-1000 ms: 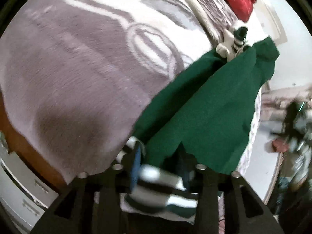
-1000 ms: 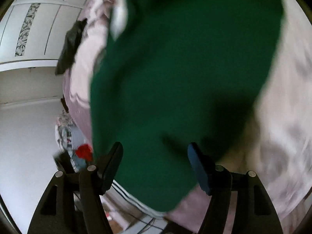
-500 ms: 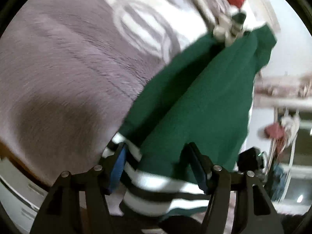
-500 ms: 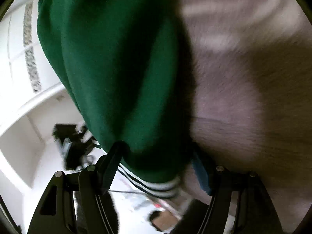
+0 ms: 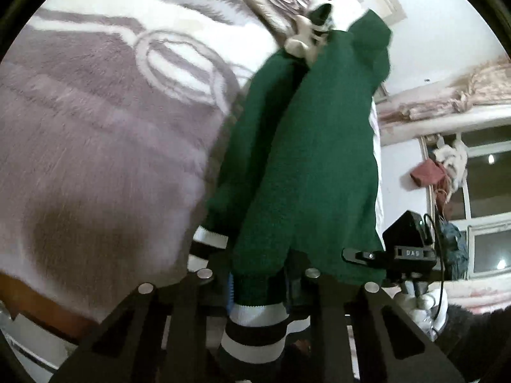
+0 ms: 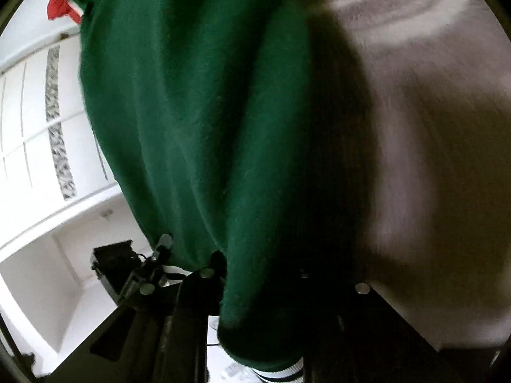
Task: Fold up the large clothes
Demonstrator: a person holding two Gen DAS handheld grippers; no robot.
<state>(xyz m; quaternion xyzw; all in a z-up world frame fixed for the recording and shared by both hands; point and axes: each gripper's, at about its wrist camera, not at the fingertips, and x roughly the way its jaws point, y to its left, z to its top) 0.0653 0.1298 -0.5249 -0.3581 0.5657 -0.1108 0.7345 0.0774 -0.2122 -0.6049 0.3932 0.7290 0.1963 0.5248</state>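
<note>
Pinching the green sweater [image 5: 313, 166] by its striped hem, left gripper [image 5: 258, 290] and right gripper [image 6: 255, 290] both just clamped shut, over the purple blanket [image 5: 95, 134].

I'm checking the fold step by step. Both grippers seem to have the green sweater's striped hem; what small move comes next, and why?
Probably lift both ends and draw them apart. The left gripper and right gripper have just closed on the dark green knitted sweater, which hangs bunched in vertical folds over the grey-and-white patterned blanket.

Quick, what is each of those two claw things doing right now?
Left gripper: just closed, fingers pinching the green sweater by its striped hem.
Right gripper: just closed on the same sweater.
</note>
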